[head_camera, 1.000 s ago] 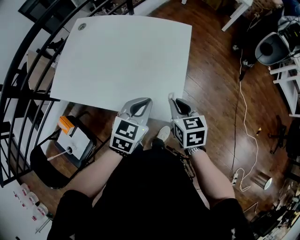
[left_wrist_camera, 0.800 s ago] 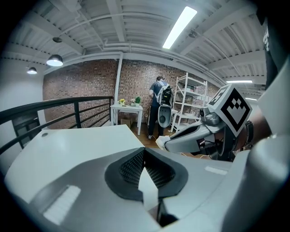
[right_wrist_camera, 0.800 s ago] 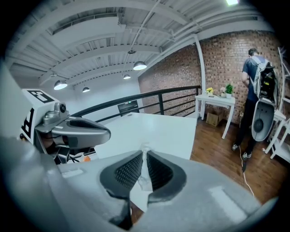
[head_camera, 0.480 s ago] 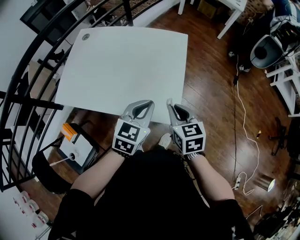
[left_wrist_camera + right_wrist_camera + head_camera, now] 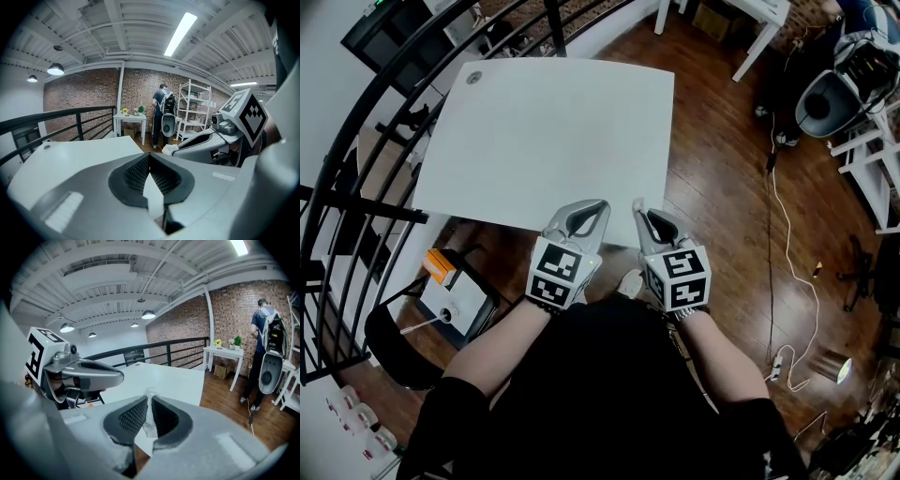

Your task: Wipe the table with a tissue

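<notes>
The white table (image 5: pixel 544 131) fills the upper middle of the head view. Both grippers hover side by side at its near edge. My left gripper (image 5: pixel 601 203) has its jaws closed tip to tip with nothing between them; only table surface shows through the gap behind the tips (image 5: pixel 149 157). My right gripper (image 5: pixel 638 205) is shut on a small crumpled white tissue (image 5: pixel 149 420), which pokes out at its tip. From the left gripper view the tissue (image 5: pixel 169 150) shows as a white lump at the right gripper's nose.
A black railing (image 5: pixel 356 141) curves along the table's left side. Below left, a white box with an orange item (image 5: pixel 450 295) rests on a black chair. A small round disc (image 5: pixel 473 78) sits at the table's far left corner. A cable (image 5: pixel 787 216) trails over the wood floor. A person (image 5: pixel 161 115) stands far off by shelves.
Both grippers have edged slightly forward and up toward the table's near edge, still side by side. Their jaws have stayed closed.
</notes>
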